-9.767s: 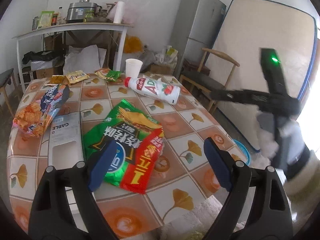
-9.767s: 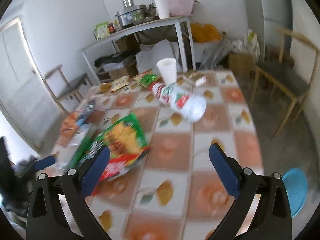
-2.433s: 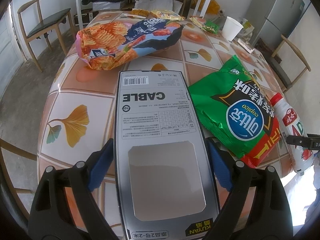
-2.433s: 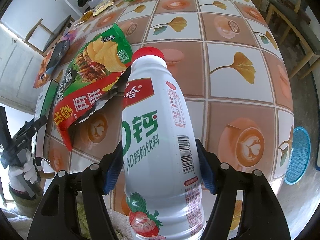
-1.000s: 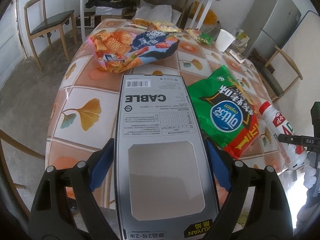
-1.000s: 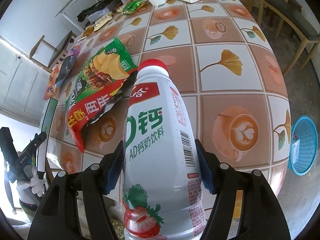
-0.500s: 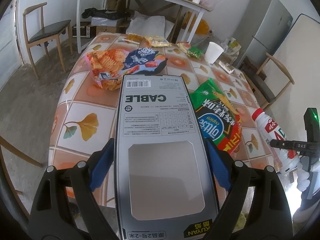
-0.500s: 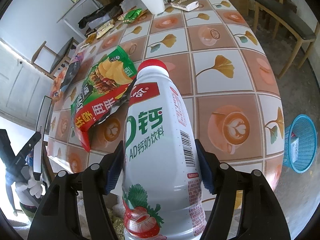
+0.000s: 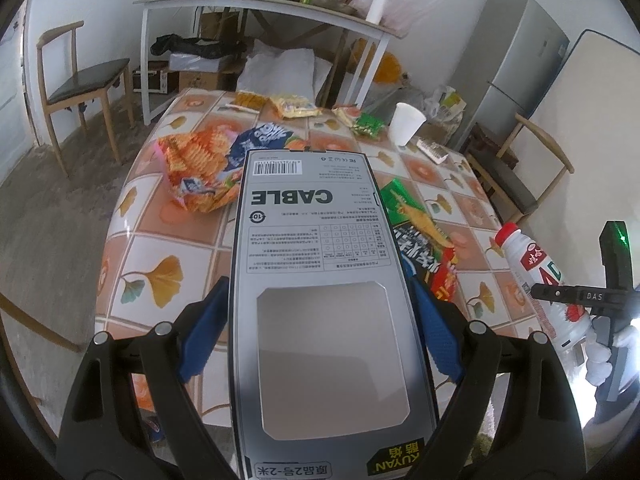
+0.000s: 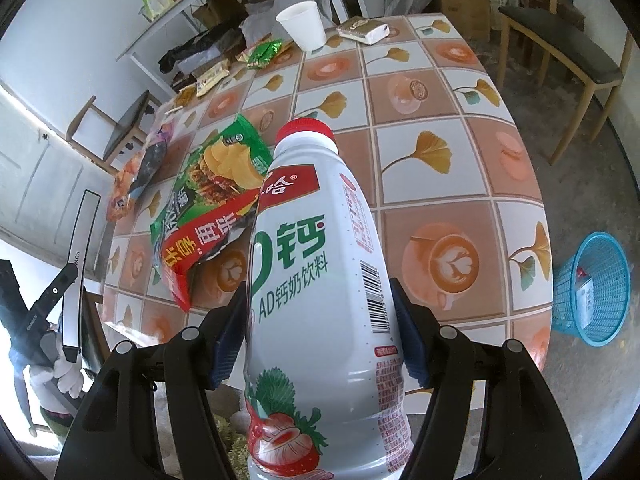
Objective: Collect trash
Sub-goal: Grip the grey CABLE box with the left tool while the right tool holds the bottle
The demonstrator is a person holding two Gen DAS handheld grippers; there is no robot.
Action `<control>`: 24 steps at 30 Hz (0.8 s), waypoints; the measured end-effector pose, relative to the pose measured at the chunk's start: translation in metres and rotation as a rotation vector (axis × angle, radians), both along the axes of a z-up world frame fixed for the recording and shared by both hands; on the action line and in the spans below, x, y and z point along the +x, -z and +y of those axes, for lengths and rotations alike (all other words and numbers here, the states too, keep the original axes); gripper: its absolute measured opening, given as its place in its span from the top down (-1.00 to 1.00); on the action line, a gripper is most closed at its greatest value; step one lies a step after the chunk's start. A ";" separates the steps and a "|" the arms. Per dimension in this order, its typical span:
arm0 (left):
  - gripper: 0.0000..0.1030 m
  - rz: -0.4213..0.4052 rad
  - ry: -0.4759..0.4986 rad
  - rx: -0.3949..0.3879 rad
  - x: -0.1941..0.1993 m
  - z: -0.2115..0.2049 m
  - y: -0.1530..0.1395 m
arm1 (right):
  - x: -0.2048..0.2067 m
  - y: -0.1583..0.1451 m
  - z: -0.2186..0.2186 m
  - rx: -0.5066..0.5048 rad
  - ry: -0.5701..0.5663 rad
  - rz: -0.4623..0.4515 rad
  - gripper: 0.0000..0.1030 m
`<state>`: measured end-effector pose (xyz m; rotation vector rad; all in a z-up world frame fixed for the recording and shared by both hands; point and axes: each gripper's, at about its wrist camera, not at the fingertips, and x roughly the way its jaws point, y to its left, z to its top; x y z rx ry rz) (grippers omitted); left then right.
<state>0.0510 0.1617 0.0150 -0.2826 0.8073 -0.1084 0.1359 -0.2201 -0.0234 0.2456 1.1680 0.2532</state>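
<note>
Grey cable box (image 9: 320, 280) pinched in left gripper (image 9: 320, 332); white milk bottle (image 10: 320, 280) clamped in right gripper (image 10: 318, 330), both clear of counter (image 10: 440, 128). Step: carry-off. Next: drop into blue basket (image 10: 592, 292) on floor.

My grey box (image 9: 320, 280) has black CABLE print. My white bottle (image 10: 316, 300), red cap, green lettering, strawberry picture. Surface (image 10: 448, 208): orange-white checks, gold ginkgo leaves. Green-red bag (image 10: 208, 216), orange-blue bag (image 9: 208, 168), white cup (image 9: 406, 129), blue basket (image 10: 592, 288).
</note>
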 end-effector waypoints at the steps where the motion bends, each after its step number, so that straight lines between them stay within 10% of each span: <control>1: -0.62 -0.005 0.004 0.000 0.001 -0.001 -0.002 | -0.001 -0.001 0.000 0.001 0.001 -0.003 -0.26; 24: -0.61 -0.090 0.107 -0.035 0.021 -0.035 -0.030 | -0.007 -0.008 -0.014 0.027 0.038 -0.028 -0.26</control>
